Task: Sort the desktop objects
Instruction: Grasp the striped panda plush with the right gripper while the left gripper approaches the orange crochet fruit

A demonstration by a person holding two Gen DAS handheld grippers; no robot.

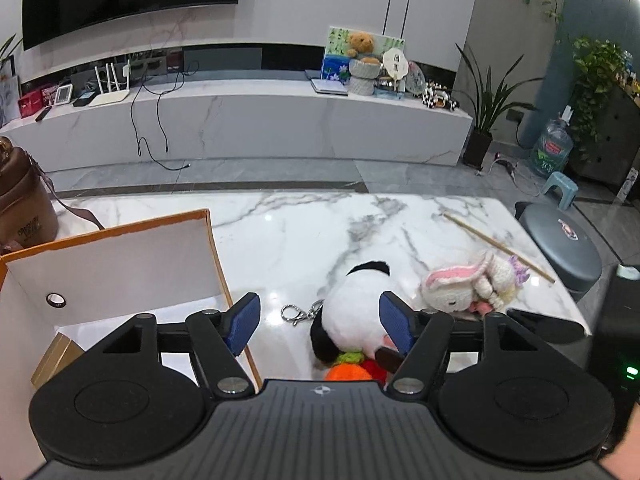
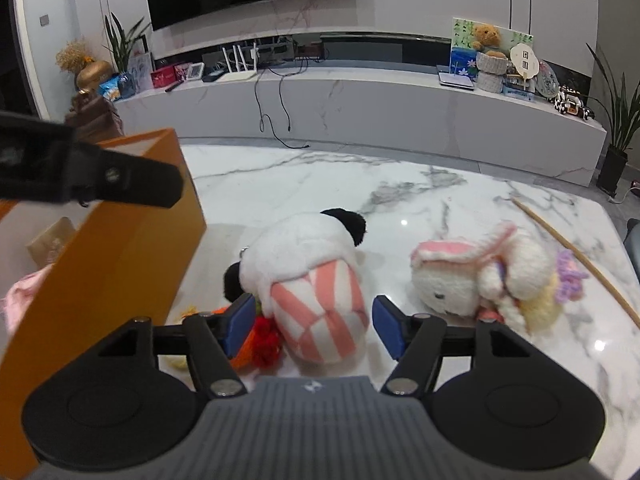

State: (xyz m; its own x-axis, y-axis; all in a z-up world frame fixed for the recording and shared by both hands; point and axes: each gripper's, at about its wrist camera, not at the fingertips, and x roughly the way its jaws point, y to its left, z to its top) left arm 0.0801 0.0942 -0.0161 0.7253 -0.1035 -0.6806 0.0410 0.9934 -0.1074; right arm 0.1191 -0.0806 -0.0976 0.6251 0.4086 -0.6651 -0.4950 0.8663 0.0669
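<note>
Beside the orange box point(image 2: 120, 240), both tongs point(image 1: 320, 322) point(image 2: 310, 322) wide apart, empty; panda plush point(image 2: 308, 280) between; bunny point(image 2: 480, 280) nearby

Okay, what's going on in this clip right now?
A person is sorting toys on a marble table with two handheld grippers. The right tool is open, straddling the panda plush without gripping it. The left tool is also open and empty, beside the orange box. The knitted bunny and a wooden stick lie untouched to the right.
</note>
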